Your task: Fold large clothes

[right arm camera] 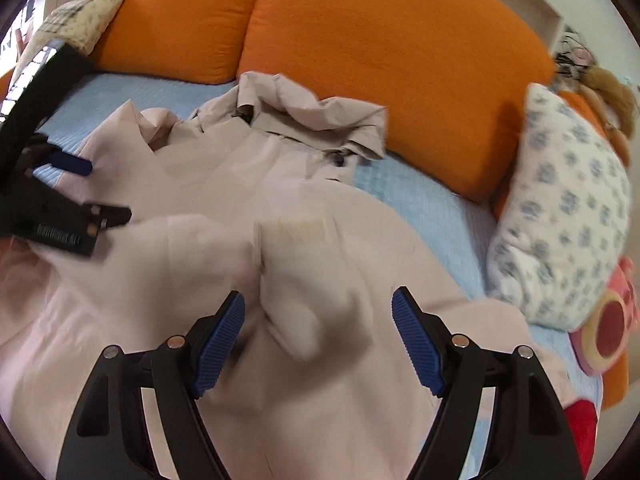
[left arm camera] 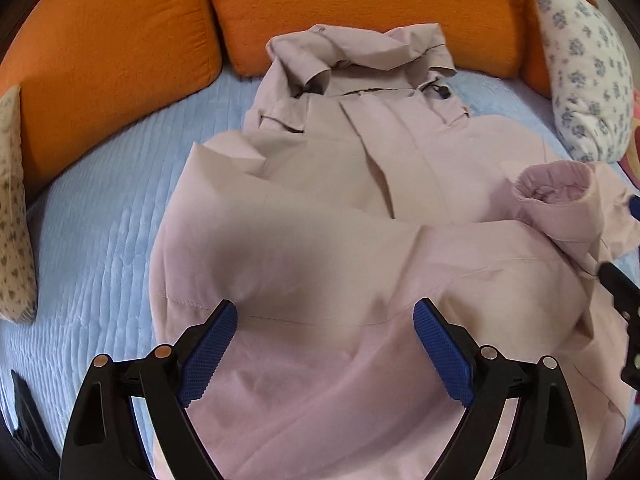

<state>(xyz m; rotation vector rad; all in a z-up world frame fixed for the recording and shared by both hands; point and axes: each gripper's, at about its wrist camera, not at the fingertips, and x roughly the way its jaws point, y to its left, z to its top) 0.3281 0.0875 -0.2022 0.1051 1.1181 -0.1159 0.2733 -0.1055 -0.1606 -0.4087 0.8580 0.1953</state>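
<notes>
A pale pink coat (left arm camera: 320, 208) lies spread on the light blue bed cover (left arm camera: 92, 216), its collar (left arm camera: 360, 56) toward the orange cushions. One sleeve is folded across the body, and its cuff (left arm camera: 552, 184) stands open at the right. My left gripper (left arm camera: 326, 308) hovers open over the coat's lower half with only flat fabric below its jaws. My right gripper (right arm camera: 319, 298) is open above a blurred sleeve end (right arm camera: 296, 280), which its pads do not touch. The left gripper (right arm camera: 100, 190) also shows at the left of the right wrist view. The right gripper (left arm camera: 624, 240) shows at the edge of the left wrist view.
Two big orange cushions (left arm camera: 360, 4) line the back of the bed. A white pillow with blue flowers (right arm camera: 560, 208) and plush toys (right arm camera: 604, 328) lie at the right. A speckled pillow (left arm camera: 12, 208) lies at the left. Bare blue cover shows on both sides of the coat.
</notes>
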